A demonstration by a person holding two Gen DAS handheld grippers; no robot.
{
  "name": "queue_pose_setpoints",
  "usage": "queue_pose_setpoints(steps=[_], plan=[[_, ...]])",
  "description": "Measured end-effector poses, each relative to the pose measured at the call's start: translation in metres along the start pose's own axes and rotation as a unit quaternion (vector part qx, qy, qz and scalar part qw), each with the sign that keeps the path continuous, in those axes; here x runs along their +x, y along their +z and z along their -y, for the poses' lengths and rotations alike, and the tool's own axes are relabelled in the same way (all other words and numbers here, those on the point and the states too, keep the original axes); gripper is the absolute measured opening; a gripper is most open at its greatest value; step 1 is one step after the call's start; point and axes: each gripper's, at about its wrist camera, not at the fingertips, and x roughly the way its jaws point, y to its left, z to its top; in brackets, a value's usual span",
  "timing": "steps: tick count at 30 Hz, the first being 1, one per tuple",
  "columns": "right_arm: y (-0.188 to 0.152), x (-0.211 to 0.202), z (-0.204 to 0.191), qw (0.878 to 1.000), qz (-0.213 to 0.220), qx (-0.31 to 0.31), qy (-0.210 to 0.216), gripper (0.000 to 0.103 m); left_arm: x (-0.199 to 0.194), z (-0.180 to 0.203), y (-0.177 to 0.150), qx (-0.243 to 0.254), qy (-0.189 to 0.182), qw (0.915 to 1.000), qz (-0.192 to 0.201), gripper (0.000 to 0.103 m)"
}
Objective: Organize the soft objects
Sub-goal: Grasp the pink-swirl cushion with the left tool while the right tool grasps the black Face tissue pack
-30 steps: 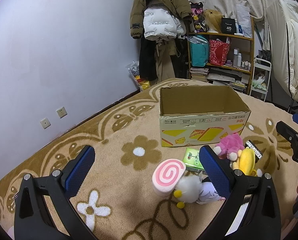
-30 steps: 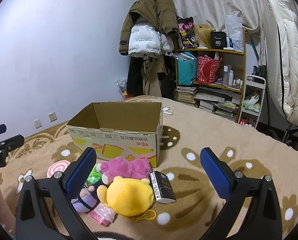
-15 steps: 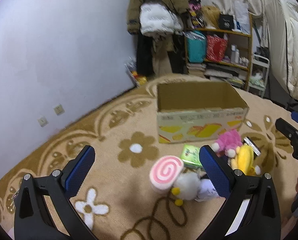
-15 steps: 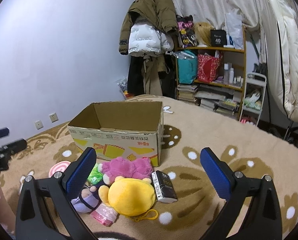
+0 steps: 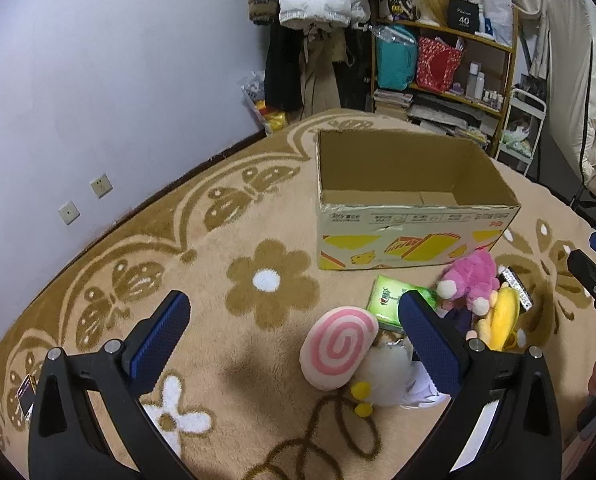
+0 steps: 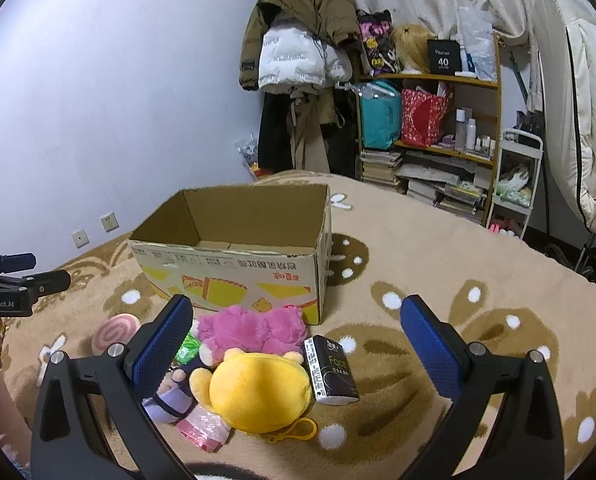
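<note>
An open, empty cardboard box (image 5: 409,236) (image 6: 234,276) stands on the beige carpet. In front of it lies a pile of soft toys: a pink swirl cushion (image 5: 337,346) (image 6: 114,330), a white plush (image 5: 383,374), a pink plush (image 5: 471,280) (image 6: 254,330), a yellow plush (image 5: 499,320) (image 6: 258,392) and a purple plush (image 6: 170,396). My left gripper (image 5: 294,340) is open and empty, above the carpet just left of the pile. My right gripper (image 6: 296,340) is open and empty, above the yellow plush.
A green packet (image 5: 389,300), a black tissue pack (image 6: 331,372) and a pink packet (image 6: 204,432) lie among the toys. A shelf (image 6: 429,128) with bags and books and hanging coats (image 6: 301,40) stand behind. Wall sockets (image 5: 84,198) are at the left.
Both grippers have lowered and moved forward toward the pile and box. Both stay open and empty. The toys have not moved.
</note>
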Motion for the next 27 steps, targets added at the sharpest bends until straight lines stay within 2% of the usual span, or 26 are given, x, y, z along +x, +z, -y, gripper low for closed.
queue_pose_setpoints(steps=[5, 10, 14, 21, 27], plan=[[0.001, 0.016, 0.001, 1.0, -0.018, -0.003, 0.001, 0.103, 0.014, 0.005, 0.005, 0.017, 0.005, 0.9998, -0.011, 0.103], [-0.002, 0.033, 0.001, 0.999, -0.041, -0.009, 0.001, 0.103, 0.033, 0.004, 0.009, 0.011, 0.0, 0.9995, -0.028, 0.103], [-0.006, 0.046, 0.002, 0.998, -0.058, -0.018, -0.025, 0.103, 0.051, 0.001, 0.007, 0.0, -0.004, 0.9988, -0.049, 0.103], [-0.01, 0.068, 0.02, 0.996, -0.088, 0.009, -0.033, 0.103, 0.081, 0.003, 0.001, -0.001, -0.012, 0.996, -0.088, 0.103], [-0.018, 0.085, 0.033, 0.991, -0.121, 0.029, -0.043, 0.092, 0.097, 0.01, -0.006, 0.008, -0.026, 0.9927, -0.117, 0.103]])
